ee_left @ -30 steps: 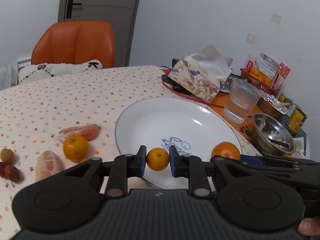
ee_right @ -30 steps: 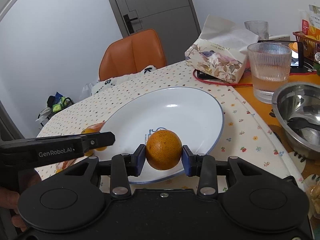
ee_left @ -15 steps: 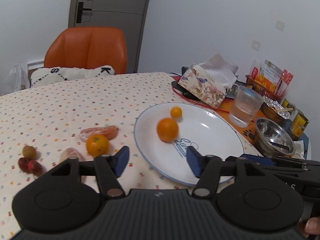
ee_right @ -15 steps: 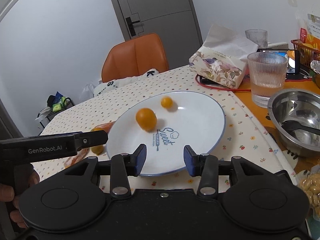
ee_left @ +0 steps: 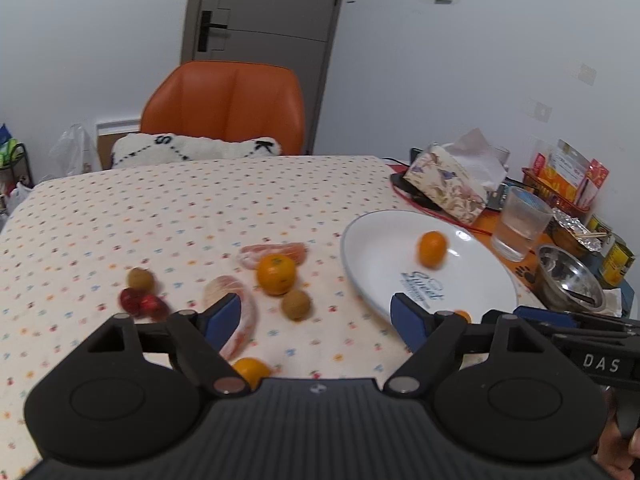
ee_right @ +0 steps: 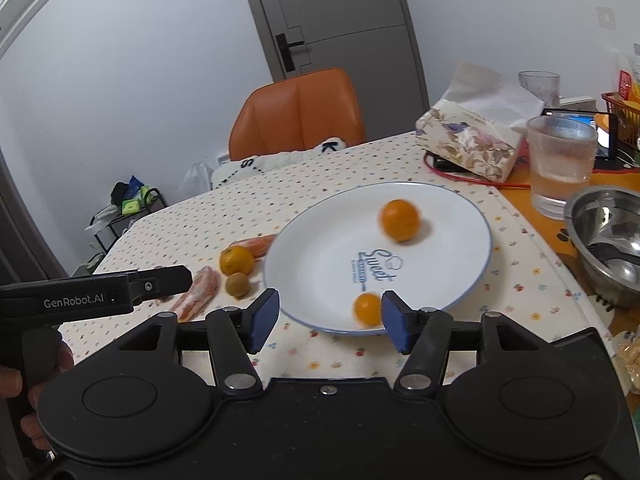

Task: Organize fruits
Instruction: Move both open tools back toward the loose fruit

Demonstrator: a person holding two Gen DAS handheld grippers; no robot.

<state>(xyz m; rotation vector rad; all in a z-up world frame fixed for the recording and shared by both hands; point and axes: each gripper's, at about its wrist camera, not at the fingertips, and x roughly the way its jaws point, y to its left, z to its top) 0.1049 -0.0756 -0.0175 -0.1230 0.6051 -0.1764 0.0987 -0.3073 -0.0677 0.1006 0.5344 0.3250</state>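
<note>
A white plate (ee_left: 372,240) (ee_right: 312,236) holds a large orange (ee_left: 431,249) (ee_right: 400,220) and a small orange (ee_right: 367,309), both motion-blurred. On the dotted cloth left of the plate lie another orange (ee_left: 276,274) (ee_right: 237,261), a brown round fruit (ee_left: 296,305) (ee_right: 237,284), two peeled pink segments (ee_left: 236,312) (ee_left: 276,251), a second brown fruit (ee_left: 140,279), red fruits (ee_left: 142,304) and a small orange (ee_left: 251,372) close under the left gripper. My left gripper (ee_left: 318,322) is open and empty above the cloth. My right gripper (ee_right: 327,320) is open and empty at the plate's near rim.
A glass of water (ee_left: 520,222) (ee_right: 560,166), a steel bowl (ee_left: 568,284) (ee_right: 608,236), a tissue box (ee_left: 444,184) (ee_right: 472,140), cans and a snack basket (ee_left: 560,180) crowd the right side. An orange chair (ee_left: 228,108) stands behind the table.
Both grippers opened and released their oranges onto the plate, then drew back and up. The two oranges keep rolling; the small one has moved to the near rim.
</note>
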